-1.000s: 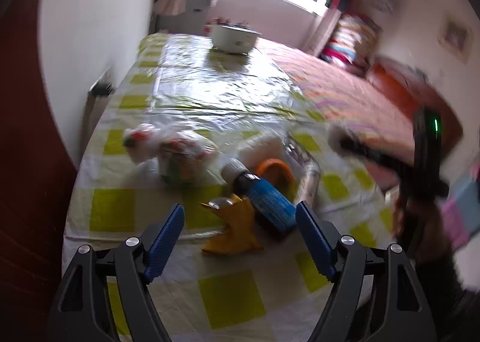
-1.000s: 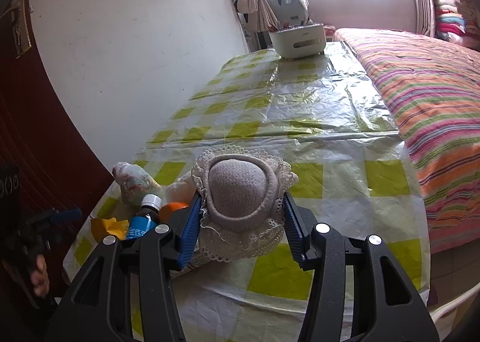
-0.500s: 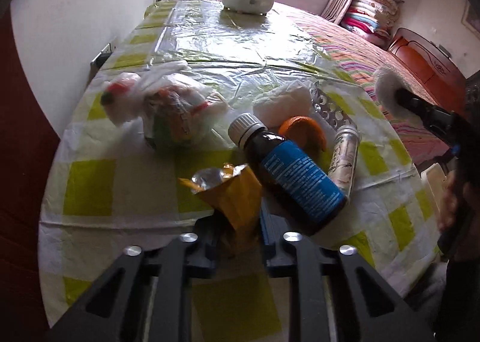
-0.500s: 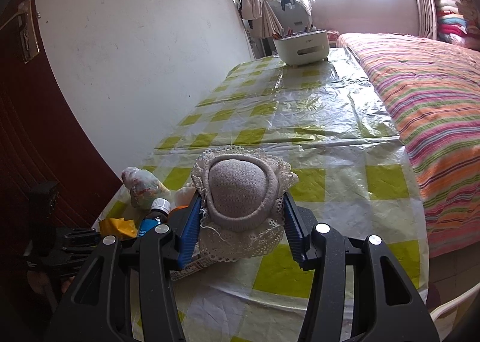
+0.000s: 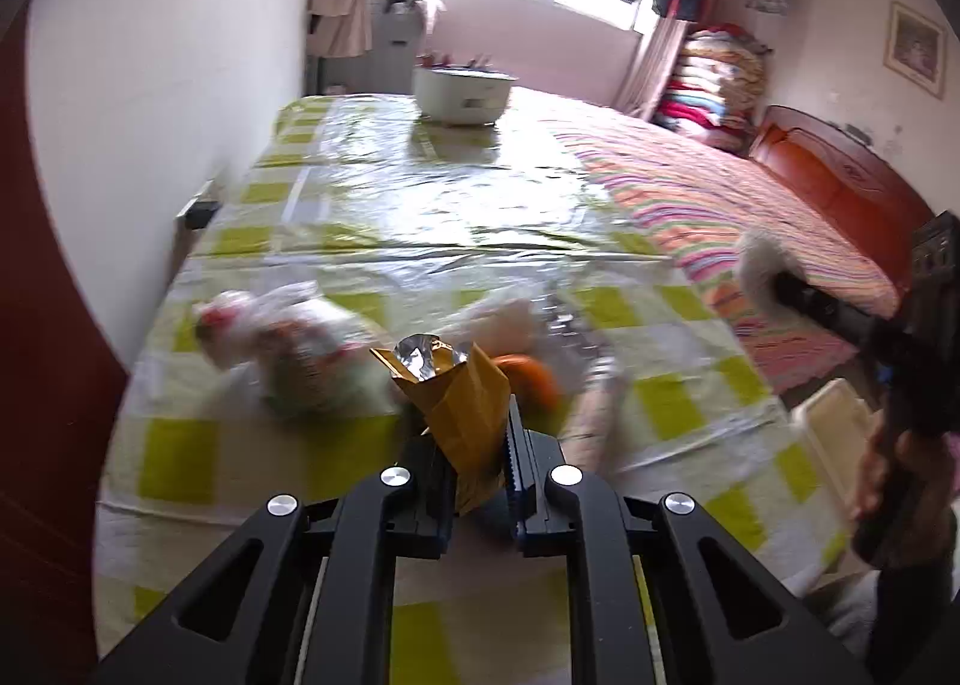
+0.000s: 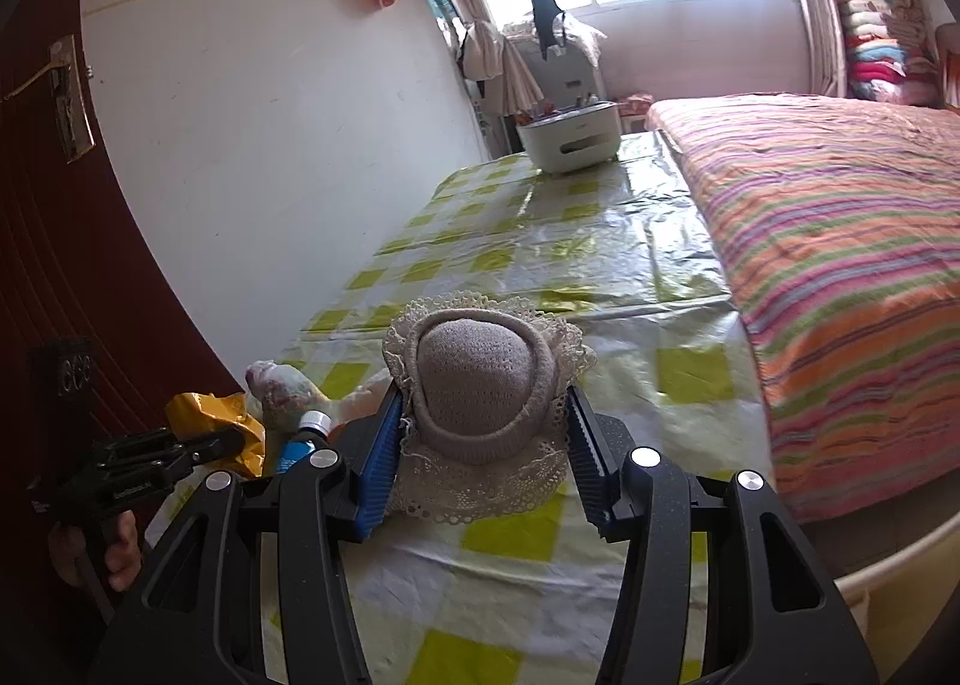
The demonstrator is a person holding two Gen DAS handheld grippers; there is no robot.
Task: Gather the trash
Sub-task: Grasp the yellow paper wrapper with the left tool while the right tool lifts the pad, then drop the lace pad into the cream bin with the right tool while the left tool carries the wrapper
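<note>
A crumpled yellow foil wrapper (image 5: pixel 462 391) sticks up between the pads of my left gripper (image 5: pixel 474 433), whose jaws are closing on it; it hangs clear of the checked tablecloth (image 5: pixel 420 205). The right wrist view shows the same wrapper (image 6: pixel 210 415) at the left, held out over the table's corner. My right gripper (image 6: pixel 480 433) is shut on a grey knitted cap with a lace rim (image 6: pixel 480 385). Left on the table are a knotted plastic bag of scraps (image 5: pixel 282 337), an orange peel (image 5: pixel 534 379), a white tissue (image 5: pixel 504 319) and a blue-labelled bottle (image 6: pixel 300 445).
A white tub (image 6: pixel 570 141) stands at the table's far end. A bed with a striped cover (image 6: pixel 840 265) runs along the right side, a white wall along the left. A pale container rim (image 5: pixel 834 433) shows below the table's right corner.
My left gripper went from wide open to shut on the yellow wrapper and lifted it off the cloth. The right gripper drifted a little with the cap still in it.
</note>
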